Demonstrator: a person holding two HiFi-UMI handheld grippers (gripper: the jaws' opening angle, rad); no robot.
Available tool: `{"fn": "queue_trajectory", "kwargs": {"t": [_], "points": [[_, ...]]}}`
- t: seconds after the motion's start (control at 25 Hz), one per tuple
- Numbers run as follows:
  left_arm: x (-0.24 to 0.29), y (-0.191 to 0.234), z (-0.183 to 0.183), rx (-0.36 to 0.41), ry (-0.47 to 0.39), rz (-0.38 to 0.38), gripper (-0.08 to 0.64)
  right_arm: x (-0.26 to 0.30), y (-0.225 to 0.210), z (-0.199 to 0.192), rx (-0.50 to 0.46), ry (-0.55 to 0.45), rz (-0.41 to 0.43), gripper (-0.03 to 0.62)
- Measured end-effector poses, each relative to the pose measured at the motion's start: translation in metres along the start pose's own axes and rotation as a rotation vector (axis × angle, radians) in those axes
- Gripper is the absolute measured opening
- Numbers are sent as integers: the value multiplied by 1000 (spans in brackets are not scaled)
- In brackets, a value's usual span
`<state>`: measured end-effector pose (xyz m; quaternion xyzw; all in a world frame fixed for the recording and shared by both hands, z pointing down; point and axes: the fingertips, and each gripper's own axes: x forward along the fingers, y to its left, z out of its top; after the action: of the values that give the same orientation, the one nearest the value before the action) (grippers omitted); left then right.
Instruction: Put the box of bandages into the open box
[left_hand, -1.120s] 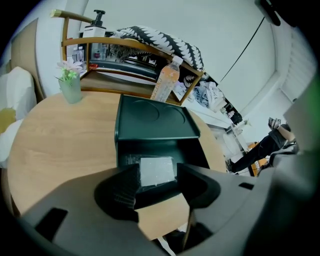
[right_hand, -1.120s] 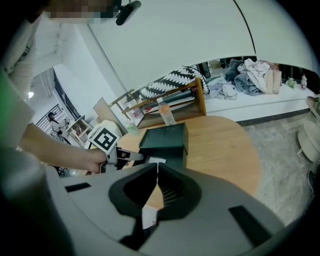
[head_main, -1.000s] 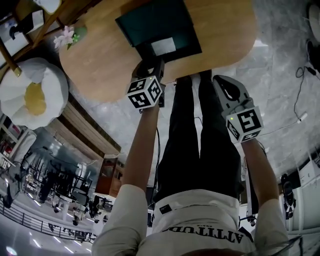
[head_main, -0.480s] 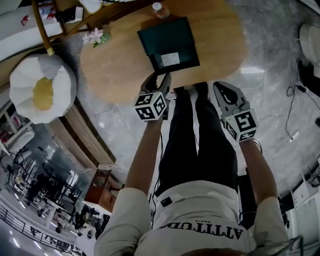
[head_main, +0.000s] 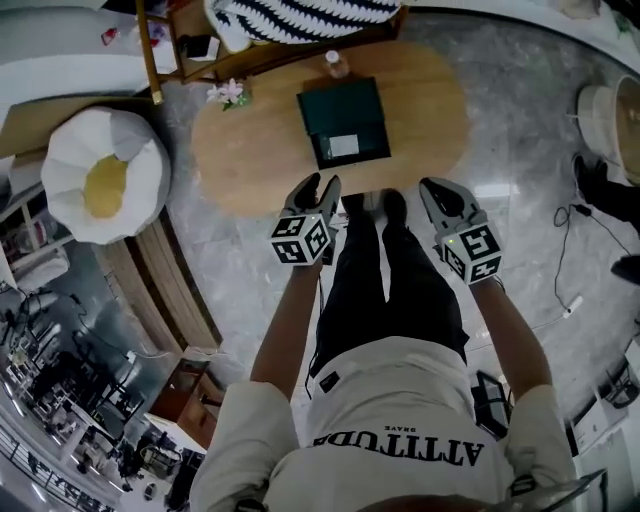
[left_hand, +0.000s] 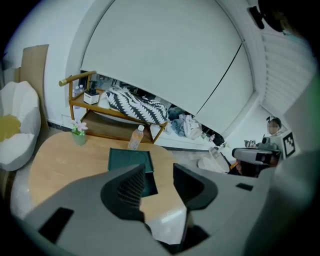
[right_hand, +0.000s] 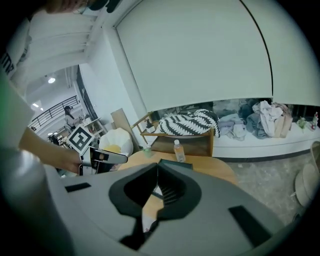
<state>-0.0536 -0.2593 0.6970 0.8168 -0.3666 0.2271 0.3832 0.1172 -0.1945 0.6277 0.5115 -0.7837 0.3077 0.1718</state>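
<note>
Box of bandages (head_main: 345, 147): we read the pale rectangle in the near half of the dark green box as this; it lies inside, between neither pair of jaws.
Left gripper (left_hand: 157, 172): jaws apart with nothing between them, though they have just been closing a little.
Right gripper (right_hand: 156, 167): jaw tips pressed together on nothing.
Why held so: both are held up in front of the person, short of the table (head_main: 250, 160) edge and well apart from the box; we judge the placing done and the hands clear.
Open box (head_main: 338, 105): near the table's middle, a bottle (head_main: 337, 63) just behind it, flowers (head_main: 228, 93) off to one side.
Head view alone: shows the pale rectangle inside.
Left gripper view: its own jaw covers that near half.
Right gripper view: shows the other gripper out at its side.
</note>
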Motion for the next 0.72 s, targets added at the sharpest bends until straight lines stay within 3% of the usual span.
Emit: {"fn": "queue_trajectory", "kwargs": {"t": [0.28,0.72], "points": [[-60,-38,28,31,-69,11,102,-42,20,40,-21,-31,20,21],[-143,-92,42,66,-187,69,54,-110,27,65,-82,-69,81,21]]}}
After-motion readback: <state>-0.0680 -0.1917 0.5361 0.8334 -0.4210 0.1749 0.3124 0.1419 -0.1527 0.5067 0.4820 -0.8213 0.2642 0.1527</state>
